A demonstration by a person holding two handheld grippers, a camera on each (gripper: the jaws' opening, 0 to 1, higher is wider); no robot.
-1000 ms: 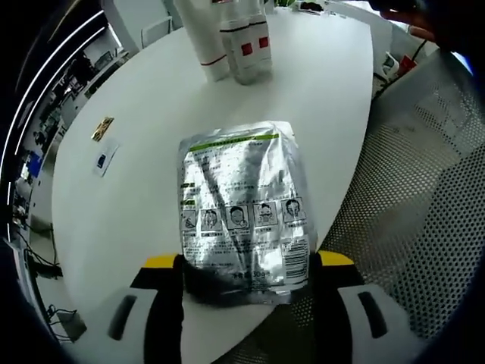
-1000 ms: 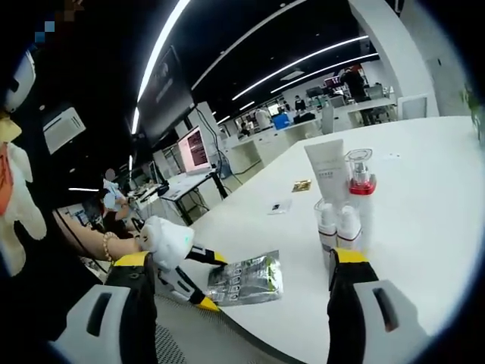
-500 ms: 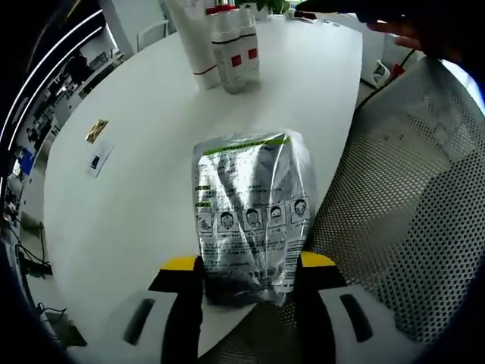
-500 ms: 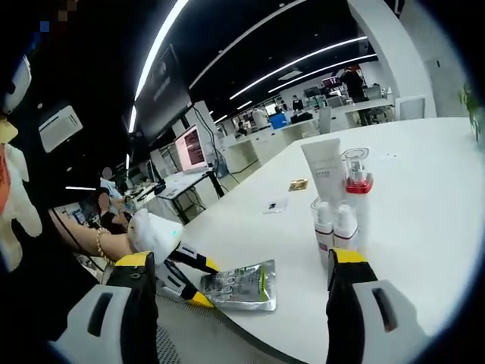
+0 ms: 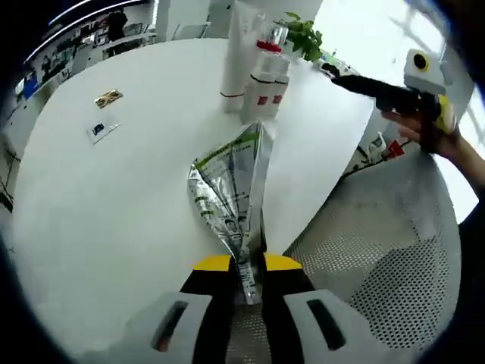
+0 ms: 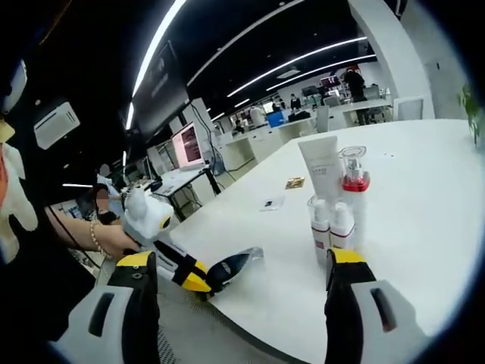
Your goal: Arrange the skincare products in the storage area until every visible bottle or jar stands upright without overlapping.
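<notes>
A silver foil pouch (image 5: 233, 199) with a green strip stands on edge, tilted up off the white table (image 5: 114, 197). My left gripper (image 5: 246, 267) is shut on its near end. Beyond it stand a white tube (image 5: 239, 45), a clear pump bottle with a red collar (image 5: 270, 54) and two small white bottles (image 5: 264, 100), all upright and close together. In the right gripper view the same group shows: tube (image 6: 322, 171), pump bottle (image 6: 355, 182), small bottles (image 6: 330, 224). My right gripper (image 6: 241, 258) is open and holds nothing. The left gripper (image 6: 180, 271) holds the pouch (image 6: 233, 265) at the table's edge.
Two small flat packets (image 5: 108, 98) (image 5: 101, 130) lie on the table's left part. A grey mesh chair (image 5: 371, 265) stands below the table's near edge. A green plant (image 5: 303, 34) sits behind the bottles. The right gripper (image 5: 394, 89), in a hand, hovers at the right.
My left gripper's jaws have shut on the pouch, which lay flat between them, and raised it onto its edge. The right gripper has stayed open and nearly still.
</notes>
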